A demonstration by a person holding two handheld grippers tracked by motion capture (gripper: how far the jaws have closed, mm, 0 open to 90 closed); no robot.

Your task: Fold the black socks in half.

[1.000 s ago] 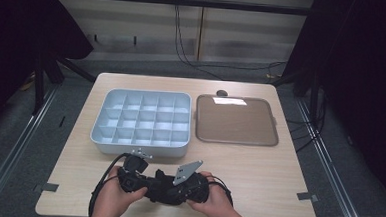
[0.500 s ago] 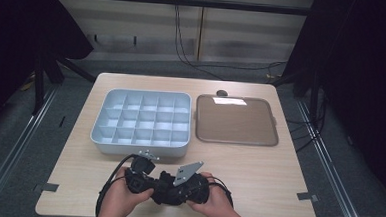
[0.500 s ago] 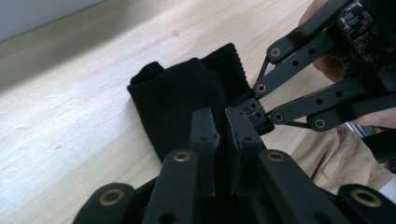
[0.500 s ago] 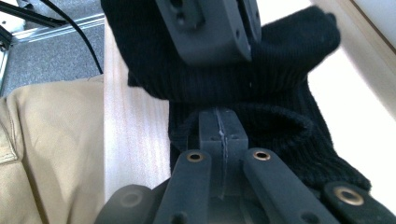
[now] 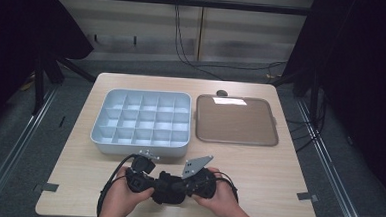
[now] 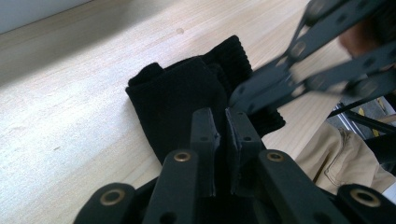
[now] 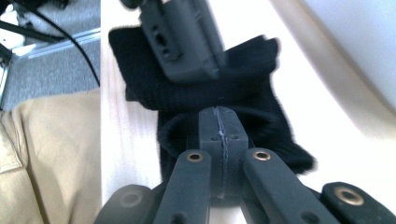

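- The left gripper (image 5: 158,183) sits at the near edge of the table (image 5: 278,168), held in the person's left hand (image 5: 121,197); in the left gripper view its jaws stand nearly together with a thin slit between them (image 6: 223,140), over a black knitted cloth (image 6: 187,93). Whether they pinch the cloth I cannot tell.
- The right gripper (image 5: 177,185) is just beside it, held in the right hand (image 5: 224,198), with a grey three-cornered plate (image 5: 196,165) tilted up on top. In the right gripper view its jaws are pressed flat together (image 7: 219,126) with the black cloth bunched around their tips, apparently nipped between them.
- The black knitted cloth lies crumpled on the wood between the two grippers, near the table's near edge, centre-left.
- Farther off, a white compartment box (image 5: 143,121) stands at left, its cells bare.
- Just right of it lies a brown tray (image 5: 236,121), with a small dark round thing (image 5: 222,93) at its far edge.
- Tan trousers (image 7: 46,154) show at the table's near side.
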